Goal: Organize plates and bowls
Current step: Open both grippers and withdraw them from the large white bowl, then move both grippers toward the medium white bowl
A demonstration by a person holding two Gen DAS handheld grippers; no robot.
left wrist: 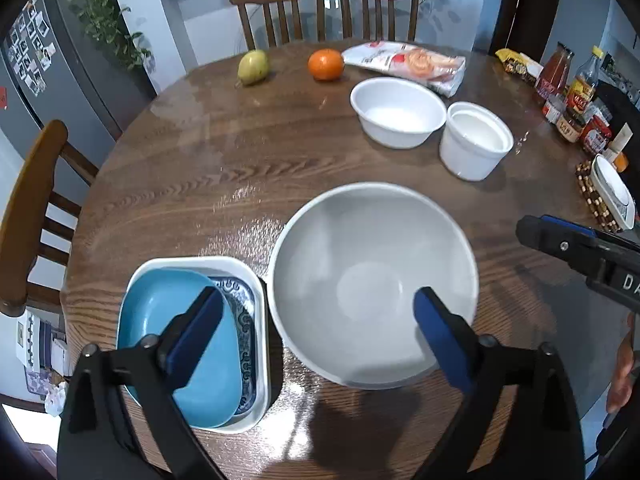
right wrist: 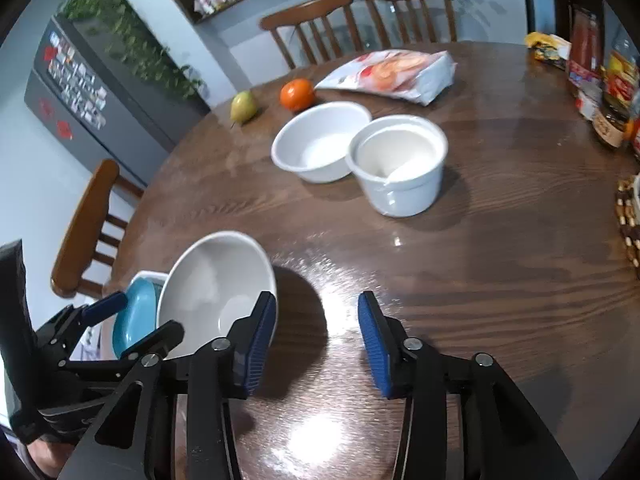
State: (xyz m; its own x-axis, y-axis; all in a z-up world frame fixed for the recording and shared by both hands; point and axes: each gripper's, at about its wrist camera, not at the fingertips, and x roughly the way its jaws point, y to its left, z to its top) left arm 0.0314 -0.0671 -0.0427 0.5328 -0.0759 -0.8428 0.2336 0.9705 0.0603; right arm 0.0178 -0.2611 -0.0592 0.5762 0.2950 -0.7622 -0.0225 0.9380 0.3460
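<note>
Both grippers, left gripper (left wrist: pixel 318 320) and right gripper (right wrist: pixel 316 344), gape apart over the surface (left wrist: pixel 200 168), gray bowl (left wrist: pixel 372 280) at twelve o'clock of the left.

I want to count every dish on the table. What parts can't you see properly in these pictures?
- Patterned plate, left wrist view: mostly covered by the blue plate.
- White tray, right wrist view: hidden behind the big white bowl.
- Dish on the beaded mat, left wrist view: squashed at the edge; cut off in the right wrist view.
- Jar labels: too small to read.
</note>
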